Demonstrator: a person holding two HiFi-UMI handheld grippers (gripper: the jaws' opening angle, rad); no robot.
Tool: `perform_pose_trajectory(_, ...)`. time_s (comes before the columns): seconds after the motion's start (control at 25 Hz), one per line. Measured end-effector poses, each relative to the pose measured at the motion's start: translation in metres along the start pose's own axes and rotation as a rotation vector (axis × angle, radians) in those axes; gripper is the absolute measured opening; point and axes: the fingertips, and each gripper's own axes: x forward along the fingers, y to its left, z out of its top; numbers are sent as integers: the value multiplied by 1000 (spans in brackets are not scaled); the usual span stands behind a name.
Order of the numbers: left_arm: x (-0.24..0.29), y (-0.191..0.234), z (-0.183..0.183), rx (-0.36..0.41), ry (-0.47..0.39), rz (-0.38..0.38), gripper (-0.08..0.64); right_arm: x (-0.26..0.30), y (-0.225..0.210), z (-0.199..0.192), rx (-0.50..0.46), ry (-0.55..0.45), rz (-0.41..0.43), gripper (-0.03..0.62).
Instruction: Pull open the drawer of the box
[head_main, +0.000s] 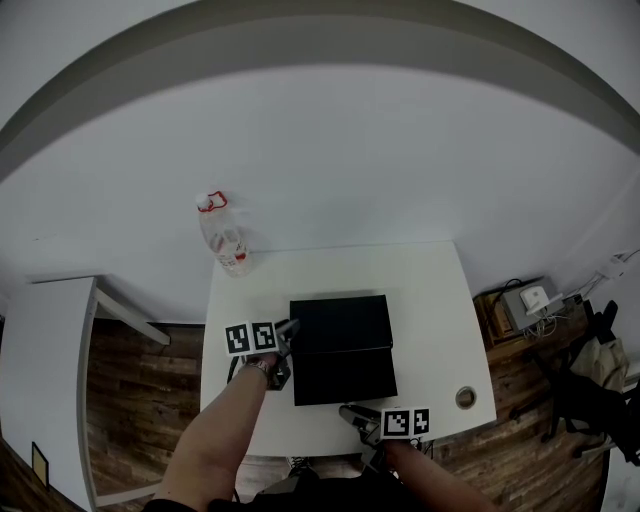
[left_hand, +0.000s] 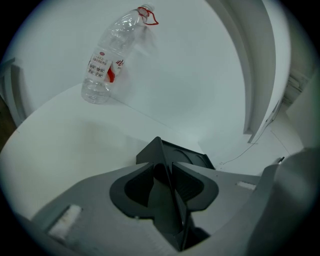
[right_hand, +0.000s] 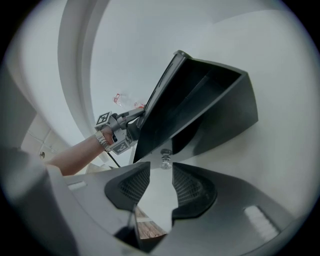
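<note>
Right gripper view is showing the right gripper with its tongs standing apart and empty. The small knob of the drawer is sitting just ahead of the fingertips, on their centre line. The drawer is already jutting out of the black box, which is lying mid-table, toward the person. To do this well, the tongs should be closing squarely on the knob and drawing straight back and level, so the drawer is not jamming. The left gripper is pinching the box's left edge, apparently bracing it. The left forearm is reaching in from the lower left, and the right gripper is sitting low at the table's near edge.
</note>
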Motion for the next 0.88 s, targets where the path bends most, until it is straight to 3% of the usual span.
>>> perform_pose_trajectory(0.12, -5, -2, 3, -13, -44, -33, 123, -9, 3, -3, 10, -1, 16, 157)
perform_pose_trajectory(0.36, -30, -10, 17, -12, -144, -85, 121, -39, 13, -14, 46, -26, 78, 125)
perform_pose_trajectory(0.48, -50, -21, 15, 20, -158, -128, 3, -53, 21, -11, 66, -67, 117, 102)
perform_pose_trajectory(0.72, -84, -69, -13, 69, -129, -309, 2, -86, 56, 23, 42, -197, 229, 5)
perform_pose_trajectory(0.88, -115, -123, -49, 35, -97, -497, 2, -108, 92, 44, -45, -248, 306, 5)
